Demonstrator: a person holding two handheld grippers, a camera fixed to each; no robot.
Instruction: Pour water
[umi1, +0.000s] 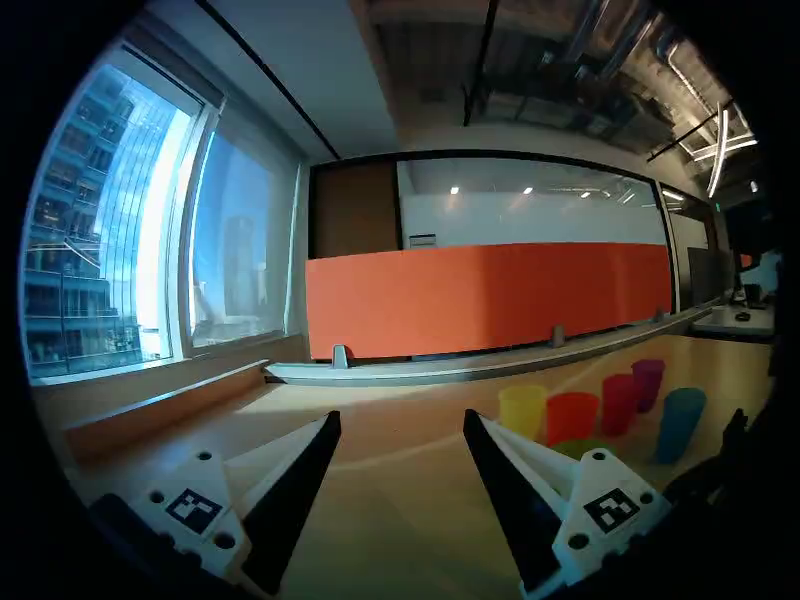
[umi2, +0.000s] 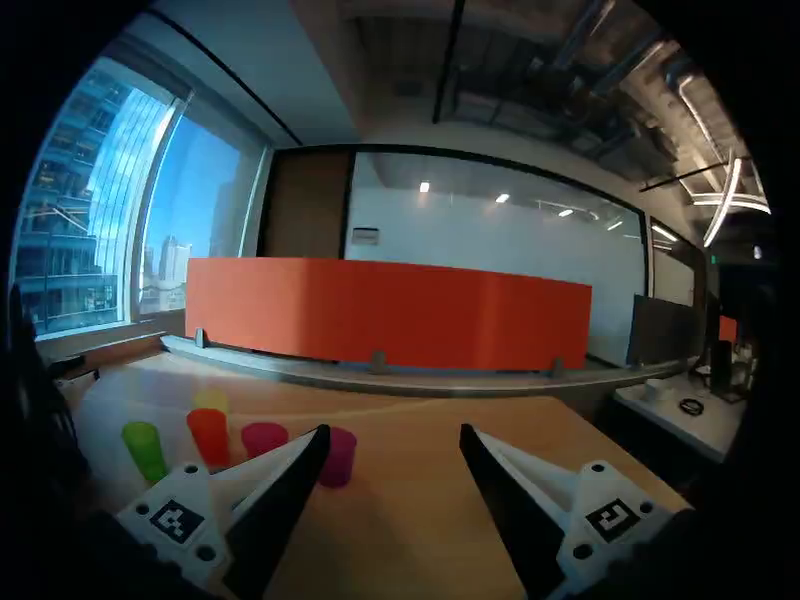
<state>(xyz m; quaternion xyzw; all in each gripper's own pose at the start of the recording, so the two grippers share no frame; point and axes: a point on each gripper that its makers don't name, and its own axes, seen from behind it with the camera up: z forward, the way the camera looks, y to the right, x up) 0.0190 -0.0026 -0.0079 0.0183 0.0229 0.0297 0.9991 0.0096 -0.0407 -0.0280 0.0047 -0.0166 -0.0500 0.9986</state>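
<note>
On a smooth wooden worktop (umi1: 400, 530), tapered plastic cups (umi1: 571, 415) stand clustered.
Left gripper (umi1: 400, 415) and right gripper (umi2: 393, 430) have jaws spread, empty; cups lie right of one, left of the other, a blue cup (umi1: 680, 420) outermost.

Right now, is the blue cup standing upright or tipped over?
Upright. In the left gripper view the blue cup stands on the wooden table with its wider mouth on top.

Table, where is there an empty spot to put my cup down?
In the left gripper view, the table is bare from the window-side ledge to the yellow cup. In the right gripper view, it is bare right of the purple cup, up to the orange divider. The cups stand crowded together.
</note>
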